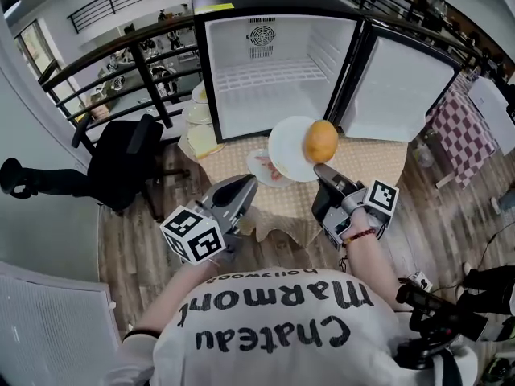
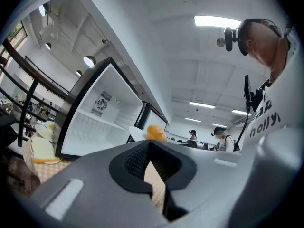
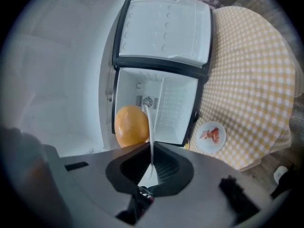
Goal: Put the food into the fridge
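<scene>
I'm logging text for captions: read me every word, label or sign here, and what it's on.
"Chateau Marmont", smaller "hollywood": upside down on the person's white T-shirt.
Yellow label atop the black mini fridge: too small to read.
Left gripper's marker cube, right gripper's marker cube: square patterns, no words.

Beneath you a wood-plank floor [image 1: 451,215], black office chair [image 1: 121,163] to your left, black railing [image 1: 151,87] beyond, checked-cloth table [image 1: 378,163] ahead, ceiling light strips [image 2: 216,21] overhead.

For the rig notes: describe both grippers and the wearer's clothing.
The left gripper and right gripper are grey wedge shells with black ribbed pads, each carrying a white cube of black square markers. Red bracelet on right wrist; white T-shirt, dark lettering.
</scene>
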Tool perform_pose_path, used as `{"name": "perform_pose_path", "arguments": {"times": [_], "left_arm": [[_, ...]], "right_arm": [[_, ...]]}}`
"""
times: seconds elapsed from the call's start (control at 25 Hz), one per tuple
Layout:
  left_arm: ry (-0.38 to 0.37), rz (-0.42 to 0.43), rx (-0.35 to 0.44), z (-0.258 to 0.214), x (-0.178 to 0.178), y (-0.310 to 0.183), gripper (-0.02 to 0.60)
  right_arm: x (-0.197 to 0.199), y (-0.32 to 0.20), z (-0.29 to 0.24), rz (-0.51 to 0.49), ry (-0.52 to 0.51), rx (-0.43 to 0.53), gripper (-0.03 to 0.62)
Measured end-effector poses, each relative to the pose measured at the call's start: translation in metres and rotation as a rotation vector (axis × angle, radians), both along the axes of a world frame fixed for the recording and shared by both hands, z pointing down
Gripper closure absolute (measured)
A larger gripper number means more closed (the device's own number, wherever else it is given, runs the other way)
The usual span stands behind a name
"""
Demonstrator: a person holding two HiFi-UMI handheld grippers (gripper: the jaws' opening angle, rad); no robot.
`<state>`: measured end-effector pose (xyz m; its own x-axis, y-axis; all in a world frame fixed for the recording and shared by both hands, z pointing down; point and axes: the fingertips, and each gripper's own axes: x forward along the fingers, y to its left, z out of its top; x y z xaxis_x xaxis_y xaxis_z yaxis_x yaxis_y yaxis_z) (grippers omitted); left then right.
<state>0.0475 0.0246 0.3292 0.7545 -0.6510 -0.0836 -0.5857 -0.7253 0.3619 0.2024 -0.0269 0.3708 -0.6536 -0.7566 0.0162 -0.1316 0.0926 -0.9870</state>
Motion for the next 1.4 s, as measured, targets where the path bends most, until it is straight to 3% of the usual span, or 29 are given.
{"name": "perform_pose_path", "arguments": {"times": [0.28, 0.6, 1.08, 1.4], "left_arm": [[-0.017, 0.026, -0.015, 0.013, -0.041, -0.038, 0.577], [-0.007, -0.006, -0.030, 0.025, -0.071, -0.051, 0.577], [-0.029, -0.045, -0.066, 0.045, -0.095, -0.064, 0.577], [-0.054, -0.066, -0.073, 0.055, -0.109, -0.103, 0.577]], "right_arm": [[-0.049, -0.038, 0.015, -0.017, -0.007, -0.016, 0.572], [-0.087, -0.058, 0.034, -0.056, 0.003, -0.048, 0.572], [-0.103, -0.094, 0.061, -0.049, 0.029, -0.080, 0.572], [-0.124, -0.137, 0.083, -0.079, 0.055, -0.110, 0.572]]}}
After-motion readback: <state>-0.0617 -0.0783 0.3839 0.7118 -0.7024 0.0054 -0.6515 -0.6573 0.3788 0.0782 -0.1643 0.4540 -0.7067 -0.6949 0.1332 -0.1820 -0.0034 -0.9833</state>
